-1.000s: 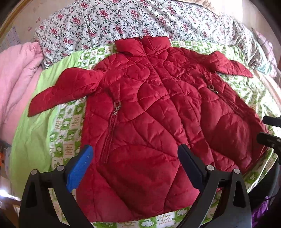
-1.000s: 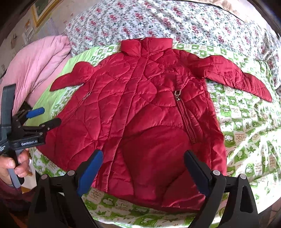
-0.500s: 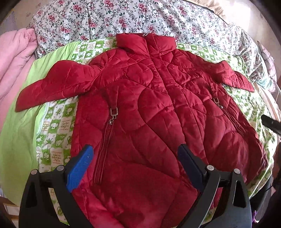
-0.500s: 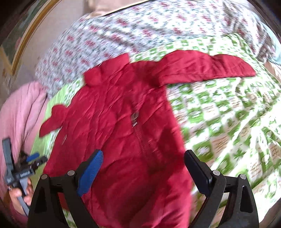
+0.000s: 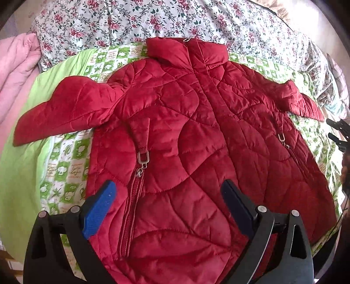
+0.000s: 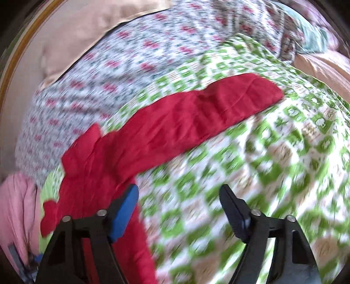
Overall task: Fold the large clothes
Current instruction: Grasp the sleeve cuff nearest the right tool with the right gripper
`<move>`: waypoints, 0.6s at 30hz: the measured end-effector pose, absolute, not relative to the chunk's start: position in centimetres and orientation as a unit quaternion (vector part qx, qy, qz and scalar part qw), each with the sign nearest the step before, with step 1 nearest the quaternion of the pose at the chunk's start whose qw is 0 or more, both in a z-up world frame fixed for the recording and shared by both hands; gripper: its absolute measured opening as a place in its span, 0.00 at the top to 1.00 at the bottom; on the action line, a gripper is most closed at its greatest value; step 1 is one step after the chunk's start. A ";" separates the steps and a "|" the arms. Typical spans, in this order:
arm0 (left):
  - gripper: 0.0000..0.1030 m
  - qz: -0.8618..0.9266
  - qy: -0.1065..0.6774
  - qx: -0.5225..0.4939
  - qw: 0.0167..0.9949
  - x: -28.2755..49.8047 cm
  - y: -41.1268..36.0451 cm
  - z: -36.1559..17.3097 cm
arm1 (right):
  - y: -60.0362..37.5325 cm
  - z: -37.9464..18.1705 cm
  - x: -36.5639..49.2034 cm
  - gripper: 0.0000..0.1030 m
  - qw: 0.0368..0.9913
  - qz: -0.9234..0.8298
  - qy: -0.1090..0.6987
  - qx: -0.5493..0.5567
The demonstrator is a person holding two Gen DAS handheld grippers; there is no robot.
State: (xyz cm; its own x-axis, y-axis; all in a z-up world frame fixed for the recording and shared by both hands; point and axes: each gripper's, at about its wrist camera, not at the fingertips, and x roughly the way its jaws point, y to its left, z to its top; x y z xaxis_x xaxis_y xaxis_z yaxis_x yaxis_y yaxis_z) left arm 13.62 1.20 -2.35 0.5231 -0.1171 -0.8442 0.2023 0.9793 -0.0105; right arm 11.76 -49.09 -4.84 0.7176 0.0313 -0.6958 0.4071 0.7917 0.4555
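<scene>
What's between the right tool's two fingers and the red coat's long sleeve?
Only green-and-white patterned blanket, seen in the blurry right wrist view. The closing right tool holds nothing; the red quilted coat's sleeve lies beyond.

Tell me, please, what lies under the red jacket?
The red jacket lies spread flat on a green-and-white patterned sheet, which shows around its sleeves and hem. A floral quilt lies beyond the collar. What the sheet looks like beneath the jacket is covered.

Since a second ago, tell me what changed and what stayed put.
The right gripper swung off the jacket's body toward its outstretched sleeve; its jaws are closing with nothing between them. The left gripper crept closer over the jacket, open and empty. The jacket stayed flat on the green blanket, nothing gripped.
</scene>
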 end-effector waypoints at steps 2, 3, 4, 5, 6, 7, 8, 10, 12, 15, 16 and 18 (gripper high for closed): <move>0.05 -0.094 0.478 0.037 0.872 13.9 1.2 -2.5 | -51.7 -5.6 13.0 0.33 0.867 -0.127 0.356 0.323; 0.05 -0.096 0.473 0.030 0.875 14.1 1.3 -2.6 | -52.6 -5.9 13.2 0.37 0.865 -0.132 0.352 0.331; 0.05 -0.099 0.470 0.025 0.877 14.2 1.3 -2.7 | -53.8 -6.2 13.7 0.38 0.863 -0.140 0.349 0.338; 0.05 -0.103 0.468 0.021 0.877 14.4 1.3 -2.7 | -54.9 -6.5 14.2 0.38 0.859 -0.148 0.347 0.346; 0.05 -0.108 0.463 0.013 0.880 14.5 1.2 -2.8 | -55.9 -6.8 14.7 0.40 0.855 -0.153 0.342 0.358; 0.05 -0.109 0.461 0.009 0.880 14.7 1.1 -2.9 | -57.0 -7.3 15.2 0.42 0.851 -0.153 0.336 0.373; 0.05 -0.110 0.460 0.008 0.881 14.8 1.1 -3.0 | -57.9 -7.7 15.6 0.43 0.844 -0.158 0.333 0.390; 0.05 -0.111 0.465 0.016 0.878 15.2 0.6 -3.3 | -59.4 -8.7 16.1 0.47 0.833 -0.169 0.328 0.413; 0.05 -0.112 0.469 0.033 0.875 15.6 -0.1 -3.8 | -60.4 -9.3 16.8 0.47 0.830 -0.165 0.321 0.426; 0.05 -0.111 0.469 0.042 0.875 15.9 -0.6 -4.2 | -61.9 -10.7 17.8 0.48 0.817 -0.180 0.324 0.443; 0.05 -0.112 0.470 0.040 0.875 16.0 -0.7 -4.3 | -62.4 -11.2 18.1 0.48 0.812 -0.183 0.323 0.450; 0.05 -0.114 0.469 0.033 0.875 16.2 -0.7 -4.5 | -63.2 -12.1 18.4 0.52 0.804 -0.198 0.320 0.460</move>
